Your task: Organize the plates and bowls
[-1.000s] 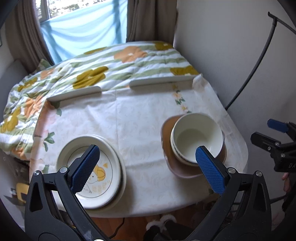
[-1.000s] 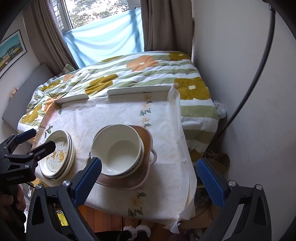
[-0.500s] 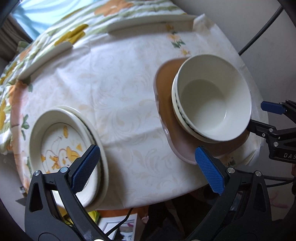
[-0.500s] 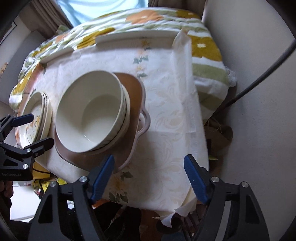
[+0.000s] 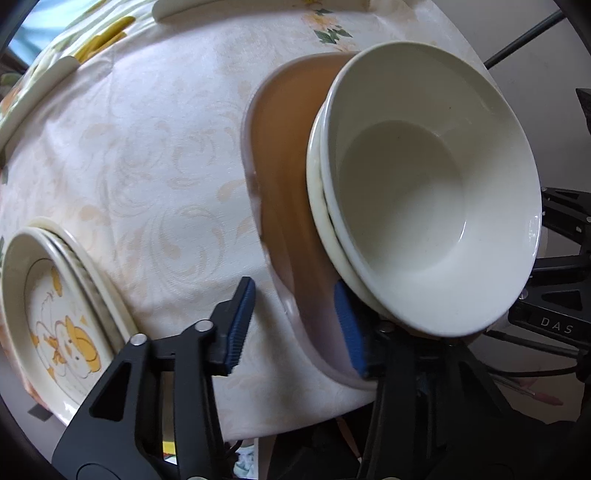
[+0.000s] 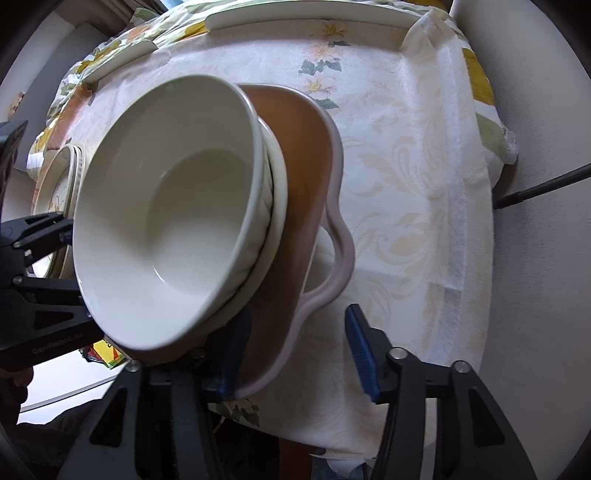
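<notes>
Stacked white bowls [image 5: 424, 184] [image 6: 166, 214] sit in a brown tray with a pale rim [image 5: 284, 192] [image 6: 310, 184] near the table's front edge. My left gripper [image 5: 295, 325] is open and straddles the tray's near-left rim, one finger inside, one outside. My right gripper [image 6: 299, 350] is open and straddles the tray's near-right rim below its handle [image 6: 340, 258]. A stack of plates with an orange cartoon print [image 5: 55, 317] [image 6: 59, 177] lies at the left.
A floral tablecloth [image 5: 147, 155] covers the table. Two long white raised strips [image 6: 295, 18] lie along the far edge, with a flowered quilt behind. A wall and a dark cable [image 6: 543, 188] are to the right.
Both grippers moved down and in toward the tray and narrowed their openings. Each now has its fingers on either side of the tray's rim.
</notes>
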The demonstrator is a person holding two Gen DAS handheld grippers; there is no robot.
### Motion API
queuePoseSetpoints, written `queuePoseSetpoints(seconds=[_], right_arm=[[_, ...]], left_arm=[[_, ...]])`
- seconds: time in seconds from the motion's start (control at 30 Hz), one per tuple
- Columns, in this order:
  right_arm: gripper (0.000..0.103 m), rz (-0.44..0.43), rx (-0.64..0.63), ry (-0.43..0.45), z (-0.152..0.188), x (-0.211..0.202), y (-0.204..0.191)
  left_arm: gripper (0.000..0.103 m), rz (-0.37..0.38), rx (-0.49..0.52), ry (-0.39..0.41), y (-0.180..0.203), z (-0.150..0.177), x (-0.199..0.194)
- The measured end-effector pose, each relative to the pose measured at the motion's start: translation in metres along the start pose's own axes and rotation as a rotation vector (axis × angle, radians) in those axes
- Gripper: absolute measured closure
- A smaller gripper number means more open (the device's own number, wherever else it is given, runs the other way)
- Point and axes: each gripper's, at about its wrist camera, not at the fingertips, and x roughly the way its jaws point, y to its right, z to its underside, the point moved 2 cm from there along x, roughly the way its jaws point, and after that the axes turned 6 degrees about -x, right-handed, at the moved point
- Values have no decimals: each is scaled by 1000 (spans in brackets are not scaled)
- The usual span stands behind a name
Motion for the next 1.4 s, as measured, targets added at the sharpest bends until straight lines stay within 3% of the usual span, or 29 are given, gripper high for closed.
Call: queuePoseSetpoints(seconds=[0.07,0.27,0.67,0.97,1.17,1.4], right_arm=[[72,-15,-7,14,1,3,-2],[88,-15,-61,70,4,8,-13],[89,-5,-61,154,9,1,-11],[89,30,-102,194,13,-9,-14],[89,55,-158,238,5,-30,-30],[89,97,-199,299,-12,-64,-73]], left_arm=[[69,-13,21,20,4,0,1],[86,8,66,67,17,0,-3],[90,-34,98,156,36,11,-11],[89,-29,82,168,32,32,-27],[90,-39,56,234,16,44,-58],[89,-38,40,304,-32,56,-106]])
